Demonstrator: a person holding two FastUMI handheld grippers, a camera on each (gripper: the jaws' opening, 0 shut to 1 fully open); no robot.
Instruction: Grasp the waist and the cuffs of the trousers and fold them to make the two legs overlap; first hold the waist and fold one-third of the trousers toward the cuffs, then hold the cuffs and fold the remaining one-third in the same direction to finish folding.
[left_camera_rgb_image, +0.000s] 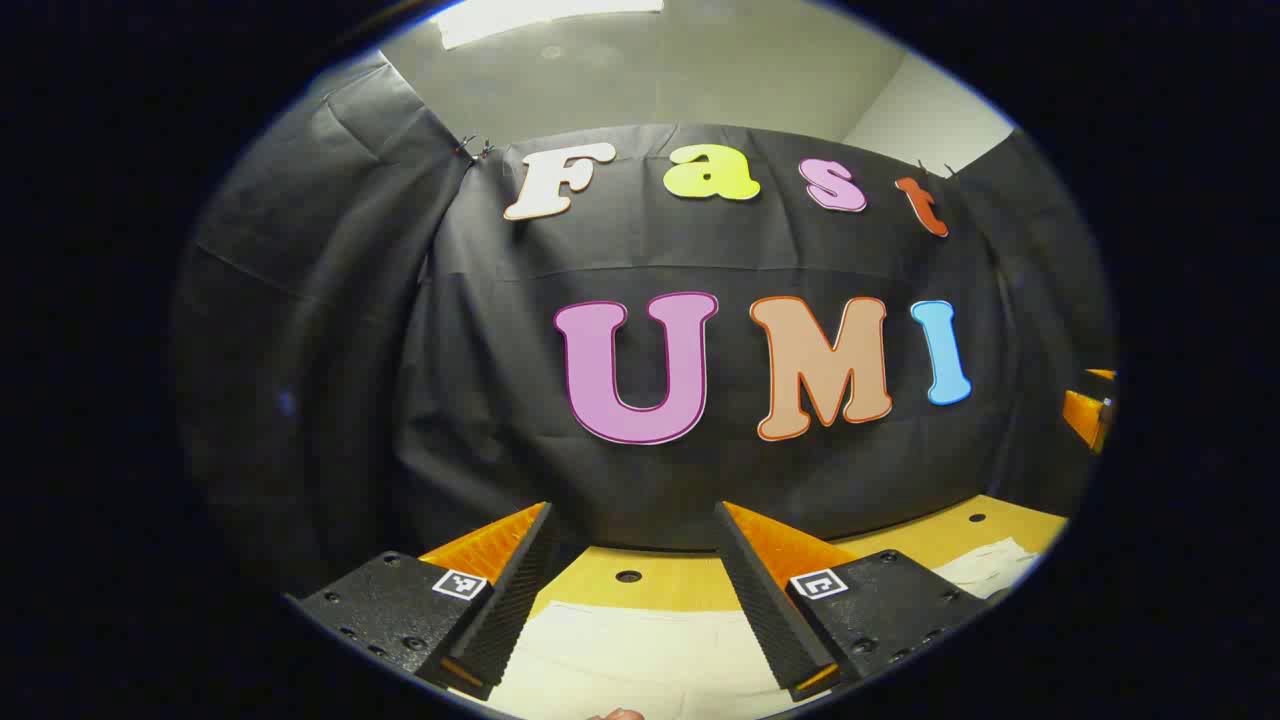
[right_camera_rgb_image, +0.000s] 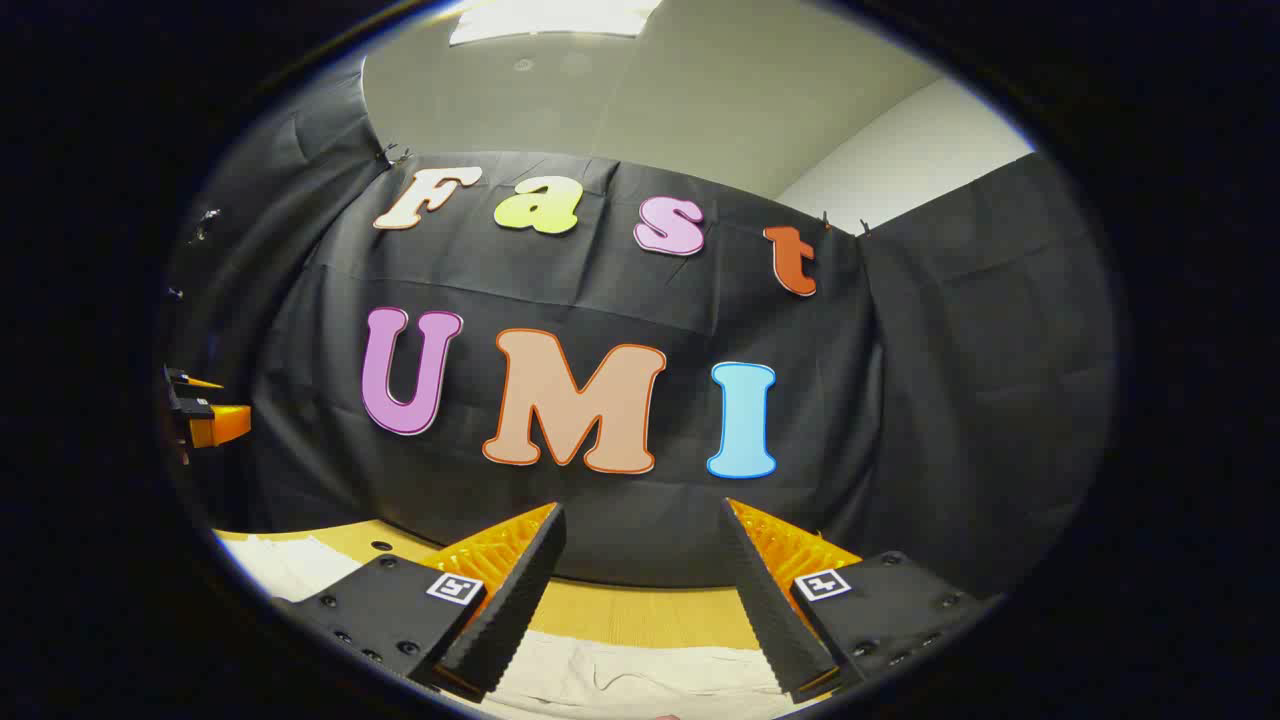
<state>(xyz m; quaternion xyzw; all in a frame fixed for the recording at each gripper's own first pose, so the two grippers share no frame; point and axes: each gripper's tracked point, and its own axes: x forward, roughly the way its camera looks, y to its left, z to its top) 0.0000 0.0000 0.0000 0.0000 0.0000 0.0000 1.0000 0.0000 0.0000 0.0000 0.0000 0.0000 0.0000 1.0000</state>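
Cream trousers (left_camera_rgb_image: 640, 655) lie flat on a yellow table (left_camera_rgb_image: 680, 580), under and just ahead of my left gripper (left_camera_rgb_image: 635, 520), whose fingers stand wide apart with nothing between them. More of the cloth (left_camera_rgb_image: 990, 565) shows at the lower right. In the right gripper view, the trousers (right_camera_rgb_image: 640, 675) lie below my right gripper (right_camera_rgb_image: 640, 515), which is open and holds nothing. Another stretch of the cloth (right_camera_rgb_image: 290, 565) lies at the lower left. The other gripper (right_camera_rgb_image: 205, 415) shows at the left edge, and in the left gripper view the other gripper (left_camera_rgb_image: 1090, 410) shows at the right edge.
The black cloth wall (left_camera_rgb_image: 500, 400) stands close behind the table's far edge and wraps round both sides. Small round holes (left_camera_rgb_image: 628, 576) dot the tabletop. A pale wall and ceiling (right_camera_rgb_image: 700, 100) rise above the cloth.
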